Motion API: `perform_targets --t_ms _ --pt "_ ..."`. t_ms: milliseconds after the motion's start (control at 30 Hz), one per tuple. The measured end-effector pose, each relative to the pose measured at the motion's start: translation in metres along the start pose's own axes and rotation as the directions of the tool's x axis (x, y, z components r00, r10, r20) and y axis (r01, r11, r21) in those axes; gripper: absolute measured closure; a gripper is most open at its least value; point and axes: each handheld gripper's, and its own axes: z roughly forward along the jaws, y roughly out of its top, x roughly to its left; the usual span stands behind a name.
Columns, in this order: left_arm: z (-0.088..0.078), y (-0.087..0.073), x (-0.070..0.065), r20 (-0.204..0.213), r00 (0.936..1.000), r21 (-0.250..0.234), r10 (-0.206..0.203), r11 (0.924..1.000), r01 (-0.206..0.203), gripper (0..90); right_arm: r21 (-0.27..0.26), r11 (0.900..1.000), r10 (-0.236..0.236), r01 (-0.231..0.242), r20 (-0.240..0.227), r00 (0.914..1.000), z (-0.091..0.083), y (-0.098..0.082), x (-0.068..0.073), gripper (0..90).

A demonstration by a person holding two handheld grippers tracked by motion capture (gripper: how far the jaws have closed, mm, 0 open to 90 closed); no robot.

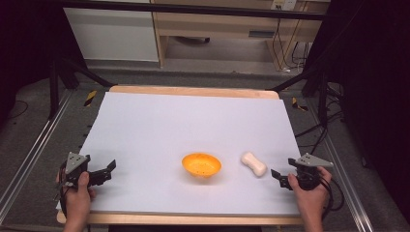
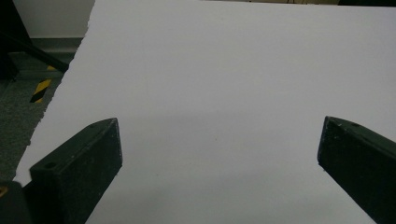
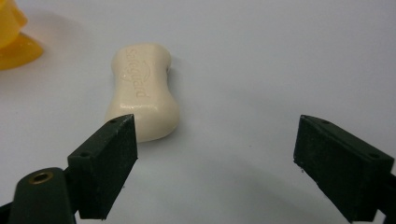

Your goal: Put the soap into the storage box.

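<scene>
An orange bowl stands upright on the white table sheet, near the front and at the middle. A cream bar of soap lies flat just right of it, apart from the bowl. My right gripper rests at the front right and is open, a short way right of the soap. In the right gripper view its jaws stand wide apart, with the soap just beyond the left jaw and the bowl's edge at the far left. At the front left, my left gripper is open over bare sheet.
The sheet lies on a wooden tabletop whose rim shows at the back. Metal rails run along both sides, with black frame legs and cables to the right. Yellow-black tape marks the floor at the back left.
</scene>
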Motion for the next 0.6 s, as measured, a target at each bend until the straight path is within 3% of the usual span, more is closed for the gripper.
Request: perform_targets --t_ms 33,133,200,333,400,500,600 --pt "0.0 0.0 0.0 0.001 1.0 0.0 -0.002 1.0 0.002 0.0 0.044 0.999 -0.024 0.024 -0.005 0.9997 0.003 0.003 0.001 14.9" --pt "0.0 0.0 -0.001 -0.002 1.0 0.004 -0.001 1.0 0.001 0.0 0.078 0.996 -0.045 0.046 -0.008 0.9989 0.006 0.006 0.003 15.0" --pt "0.0 0.0 0.0 -0.002 1.0 0.004 0.001 1.0 -0.001 0.0 0.129 0.989 -0.064 0.067 -0.022 0.9977 0.009 0.011 0.005 15.0" --pt "0.0 0.0 0.0 0.0 1.0 0.003 0.001 1.0 -0.001 0.0 0.21 0.972 -0.098 0.108 -0.056 0.9936 0.017 0.023 0.01 15.1" --pt "0.0 0.0 0.0 -0.001 1.0 0.002 0.001 1.0 -0.001 0.0 0.221 0.968 -0.104 0.116 -0.064 0.9925 0.018 0.025 0.011 15.1" --pt "0.0 0.0 0.0 0.001 1.0 0.004 -0.002 1.0 0.002 0.0 0.278 0.951 -0.123 0.138 -0.07 0.9899 0.025 0.034 0.015 15.1" --pt "0.0 0.0 0.0 0.002 1.0 0.006 -0.002 1.0 0.002 0.0 0.309 0.94 -0.122 0.142 -0.085 0.9889 0.03 0.039 0.018 15.0"
